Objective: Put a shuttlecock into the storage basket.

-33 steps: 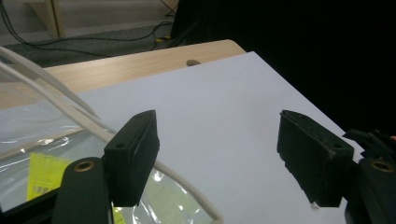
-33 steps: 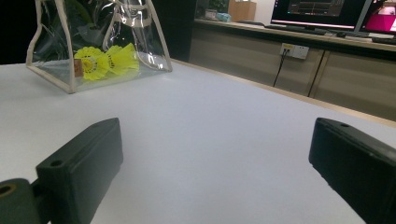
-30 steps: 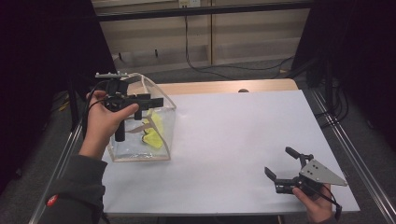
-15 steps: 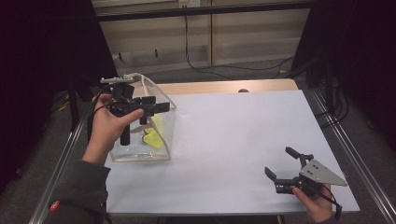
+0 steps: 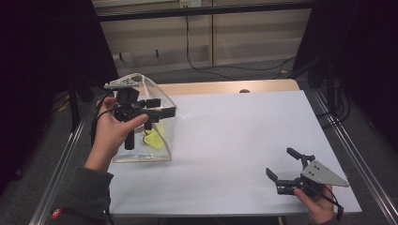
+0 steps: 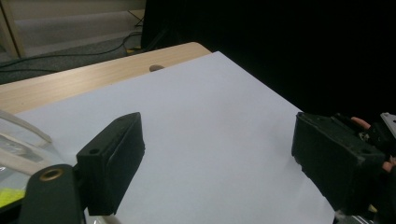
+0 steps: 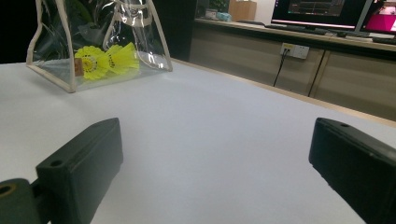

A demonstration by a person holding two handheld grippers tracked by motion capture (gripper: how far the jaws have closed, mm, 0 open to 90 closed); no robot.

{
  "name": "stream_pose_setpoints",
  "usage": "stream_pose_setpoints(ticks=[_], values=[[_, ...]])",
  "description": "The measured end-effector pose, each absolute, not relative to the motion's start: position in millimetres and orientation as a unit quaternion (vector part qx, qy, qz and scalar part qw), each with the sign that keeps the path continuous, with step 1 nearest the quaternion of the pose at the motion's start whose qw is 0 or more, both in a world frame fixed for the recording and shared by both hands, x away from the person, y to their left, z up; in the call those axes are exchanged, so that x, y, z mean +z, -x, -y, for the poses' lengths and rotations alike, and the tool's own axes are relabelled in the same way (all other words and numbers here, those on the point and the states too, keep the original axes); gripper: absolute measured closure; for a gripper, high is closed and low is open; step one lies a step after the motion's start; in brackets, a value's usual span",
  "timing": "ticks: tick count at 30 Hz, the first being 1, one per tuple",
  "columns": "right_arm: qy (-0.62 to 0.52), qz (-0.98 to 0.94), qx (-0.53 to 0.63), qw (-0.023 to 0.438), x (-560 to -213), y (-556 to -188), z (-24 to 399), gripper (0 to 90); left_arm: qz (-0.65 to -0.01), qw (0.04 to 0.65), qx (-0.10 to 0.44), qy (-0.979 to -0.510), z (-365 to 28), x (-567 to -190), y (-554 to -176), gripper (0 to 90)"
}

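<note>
My left tongs (image 5: 157, 107) hang above the clear bag (image 5: 162, 140) at the left edge of the white surface (image 5: 234, 140), with the jaws spread and nothing between them; they have just been opening. In the left gripper view I see only bare surface between those jaws. The bag stands upright near the far left corner, and two yellow shuttlecocks (image 7: 105, 59) lie inside it on its floor, touching each other.

My right tongs (image 5: 291, 164) rest near the front right corner, well apart from the bag, jaws wide and holding nothing.

My guess is that the filling is done or nearly so. The risk I see lies in the left hand. It is close over the bag's top edge and handle, and a careless pull away could catch the soft handle on a jaw or the trailing cable. That would tip the light bag and spill the shuttlecocks over the left edge.
</note>
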State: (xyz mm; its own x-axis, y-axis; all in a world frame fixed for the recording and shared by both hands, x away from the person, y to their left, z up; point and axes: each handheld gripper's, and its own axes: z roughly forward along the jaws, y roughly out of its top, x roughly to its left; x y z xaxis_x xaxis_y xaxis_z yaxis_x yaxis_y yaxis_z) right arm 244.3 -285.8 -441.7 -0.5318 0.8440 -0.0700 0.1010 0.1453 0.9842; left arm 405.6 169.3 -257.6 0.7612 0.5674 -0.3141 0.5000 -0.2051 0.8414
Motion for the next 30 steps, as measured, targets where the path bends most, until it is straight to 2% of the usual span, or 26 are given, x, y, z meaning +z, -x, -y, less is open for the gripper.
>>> stream_pose_setpoints(ticks=[30], values=[[-0.347,-0.679,0.554,0.333,-442,-244,285,2.8,-0.319,0.55,0.016,-0.772,-159,-280,-383,14.1]])
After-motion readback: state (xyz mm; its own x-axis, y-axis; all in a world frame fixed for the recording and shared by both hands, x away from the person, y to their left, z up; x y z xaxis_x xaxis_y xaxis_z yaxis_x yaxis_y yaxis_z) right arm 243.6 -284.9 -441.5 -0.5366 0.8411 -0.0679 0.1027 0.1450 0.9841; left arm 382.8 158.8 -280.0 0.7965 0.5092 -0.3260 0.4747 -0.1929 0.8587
